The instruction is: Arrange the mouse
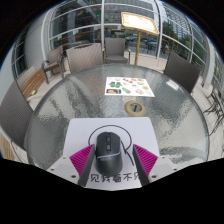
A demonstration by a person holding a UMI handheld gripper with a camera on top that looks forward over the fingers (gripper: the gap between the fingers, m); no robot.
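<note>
Round glass table (pixel 60 100), ringed by empty chairs (pixel 55 58), glazed wall beyond. Toward the far edge of the table, a printed sheet (pixel 129 84) covered in small coloured pictures, lying flat and well apart from everything else. At the near edge, a white mat (pixel 105 135) bearing a line of printed characters along its near side. On the near half of that mat, a dark grey mouse (pixel 108 151), upright on its base, nose pointing toward the far edge of the table. Around it, the hand-held gripper (pixel 108 160), spread fairly wide, pink pads (pixel 80 158) flanking the mouse to left and right; mouse standing between them, resting on the mat, a sliver of white visible on either side, so not clamped as far as can be told.

Step in hand, by judgement: either the approach to a grasp or the moment just after setting down; impossible to say which from this single view. Mouse already lying roughly centred across the width of the mat, which suggests the arranging is near its end or only now beginning. Next move, if a grasp: closing evenly on both flanks, low on the body, without nudging the mouse askew. If a release: drawing straight back toward the near edge, pads clear of the sides, mat undisturbed.
</note>
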